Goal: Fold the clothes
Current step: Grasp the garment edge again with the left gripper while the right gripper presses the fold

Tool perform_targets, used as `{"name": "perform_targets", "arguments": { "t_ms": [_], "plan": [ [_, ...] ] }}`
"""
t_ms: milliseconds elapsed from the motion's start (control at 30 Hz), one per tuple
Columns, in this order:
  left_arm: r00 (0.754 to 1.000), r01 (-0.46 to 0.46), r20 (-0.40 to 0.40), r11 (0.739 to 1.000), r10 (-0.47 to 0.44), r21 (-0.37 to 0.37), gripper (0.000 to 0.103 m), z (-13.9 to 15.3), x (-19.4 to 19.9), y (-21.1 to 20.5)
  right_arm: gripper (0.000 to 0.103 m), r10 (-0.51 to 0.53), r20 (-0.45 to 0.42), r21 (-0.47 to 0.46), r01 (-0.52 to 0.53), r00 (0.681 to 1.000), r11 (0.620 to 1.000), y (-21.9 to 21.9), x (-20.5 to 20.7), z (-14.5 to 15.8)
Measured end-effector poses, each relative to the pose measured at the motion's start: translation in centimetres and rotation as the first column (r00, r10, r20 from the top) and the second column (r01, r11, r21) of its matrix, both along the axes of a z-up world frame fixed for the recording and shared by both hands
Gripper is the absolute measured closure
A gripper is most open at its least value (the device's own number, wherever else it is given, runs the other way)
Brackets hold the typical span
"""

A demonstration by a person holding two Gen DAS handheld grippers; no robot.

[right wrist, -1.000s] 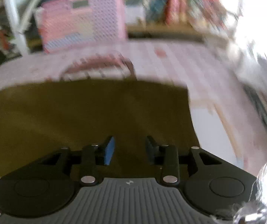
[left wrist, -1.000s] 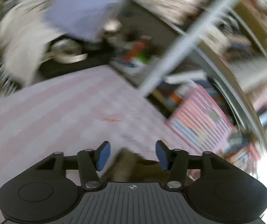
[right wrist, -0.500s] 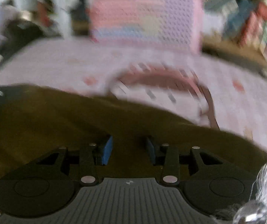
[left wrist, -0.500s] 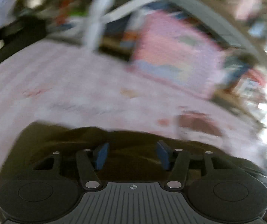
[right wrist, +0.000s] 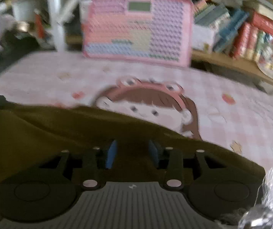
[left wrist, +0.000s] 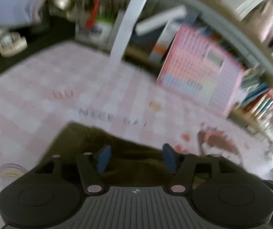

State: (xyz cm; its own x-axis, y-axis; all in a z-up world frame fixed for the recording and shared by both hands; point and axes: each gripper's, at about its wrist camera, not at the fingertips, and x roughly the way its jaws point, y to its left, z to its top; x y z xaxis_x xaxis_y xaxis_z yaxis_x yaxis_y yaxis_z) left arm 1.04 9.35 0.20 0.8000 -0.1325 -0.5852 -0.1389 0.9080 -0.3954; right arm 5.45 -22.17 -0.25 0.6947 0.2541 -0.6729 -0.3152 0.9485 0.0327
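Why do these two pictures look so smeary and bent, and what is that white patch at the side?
Left wrist view: motion blur smears the tablecloth lettering and shelves, and window glare washes out the right edge. Right wrist view: steadier, the pink toy only soft. Both views: the fisheye lens curves the straight shelves.

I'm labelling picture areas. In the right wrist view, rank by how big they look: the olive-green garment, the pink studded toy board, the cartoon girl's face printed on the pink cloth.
1. Olive-green garment, though it lies nearest the camera, which inflates it.
2. Pink studded toy board.
3. Cartoon girl's face, partly hidden by the garment.
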Motion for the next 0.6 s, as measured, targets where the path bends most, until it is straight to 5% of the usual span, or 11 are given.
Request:
{"name": "perform_targets", "arguments": {
  "t_ms": [100, 300, 600],
  "plan": [
    [0.999, -0.021, 0.031, 0.999, 0.023, -0.046, 0.037, 1.1, -3.4, 0.9, 0.066, 0.066, 0.01, 0.031, -0.066, 0.998, 0.997, 2.4, 0.0, 0.4],
    [0.987, -0.159, -0.054, 0.976, 0.152, -0.147, 0.037, 0.3, -8.7, 2.6, 0.068, 0.188, 0.029, 0.034, -0.189, 0.982, 0.981, 9.0, 0.6, 0.3],
    [0.961, -0.266, -0.179, 0.887, 0.213, -0.376, 0.034, -3.5, -11.3, 4.9, 0.068, 0.217, 0.04, -0.15, -0.209, 0.975, 0.966, 13.5, 0.9, -2.1]
  ]
}}
